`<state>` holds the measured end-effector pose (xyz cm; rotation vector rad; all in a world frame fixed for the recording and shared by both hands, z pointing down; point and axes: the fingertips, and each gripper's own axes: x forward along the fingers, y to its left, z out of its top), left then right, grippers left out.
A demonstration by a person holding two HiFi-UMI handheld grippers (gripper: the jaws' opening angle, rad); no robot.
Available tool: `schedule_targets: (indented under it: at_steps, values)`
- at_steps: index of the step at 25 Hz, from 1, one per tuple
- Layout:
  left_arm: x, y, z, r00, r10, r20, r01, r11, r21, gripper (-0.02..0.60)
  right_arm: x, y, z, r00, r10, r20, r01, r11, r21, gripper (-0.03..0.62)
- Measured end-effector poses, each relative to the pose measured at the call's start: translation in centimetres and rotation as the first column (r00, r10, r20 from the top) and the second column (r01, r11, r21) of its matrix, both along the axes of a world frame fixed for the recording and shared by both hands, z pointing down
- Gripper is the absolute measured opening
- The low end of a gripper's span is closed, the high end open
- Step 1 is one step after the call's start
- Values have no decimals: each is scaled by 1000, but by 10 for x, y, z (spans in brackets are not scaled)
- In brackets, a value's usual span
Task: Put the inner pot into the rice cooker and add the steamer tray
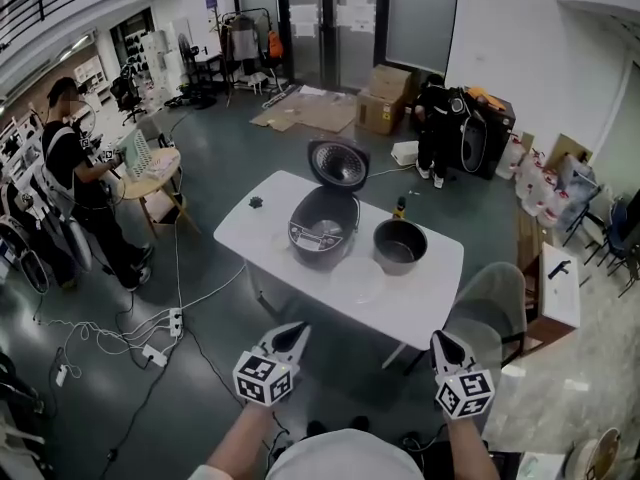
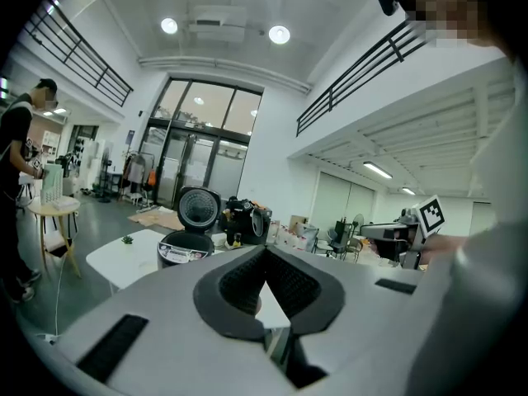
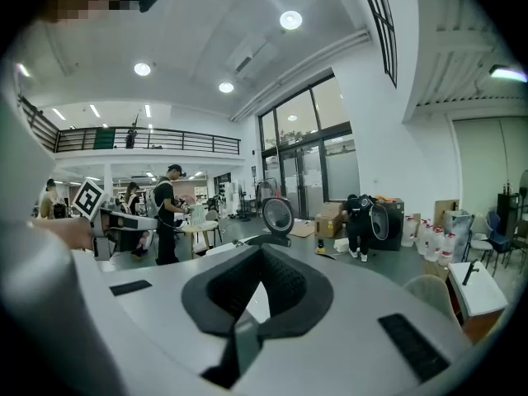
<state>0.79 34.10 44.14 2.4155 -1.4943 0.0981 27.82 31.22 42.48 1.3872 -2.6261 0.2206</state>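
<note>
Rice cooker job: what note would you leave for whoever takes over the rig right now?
Grippers: left gripper and right gripper both have their jaws shut and empty, held short of the table.
Things: cooker stands open on the table. The pot sits beside it, to its right in the head view. A pale round thing in front is probably the tray.
Done: nothing yet.
Left: pot into cooker, then tray on top.

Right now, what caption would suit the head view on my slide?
Left tool and right tool, both shut and empty, hover short of the table bearing the open cooker and pot.
</note>
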Motion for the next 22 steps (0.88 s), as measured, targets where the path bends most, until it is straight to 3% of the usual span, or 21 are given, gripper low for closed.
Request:
schedule_targets:
  at_steps: [4,9,22]
  values:
    - [0,2,0,1000,-1,-5,1,1000,1,20,-1,1,1,1000,-8,3,8,1000,3,16]
    - [4,-1,1,1000,-1,-27,1,1000,-5,64,-1,-4,4,1000,-27,10,27,1000,-10,71]
    - [15,-8,14,999,-34,-4,34,999,-40,173,24,-22,9,999,-36,28,37,999,-22,191]
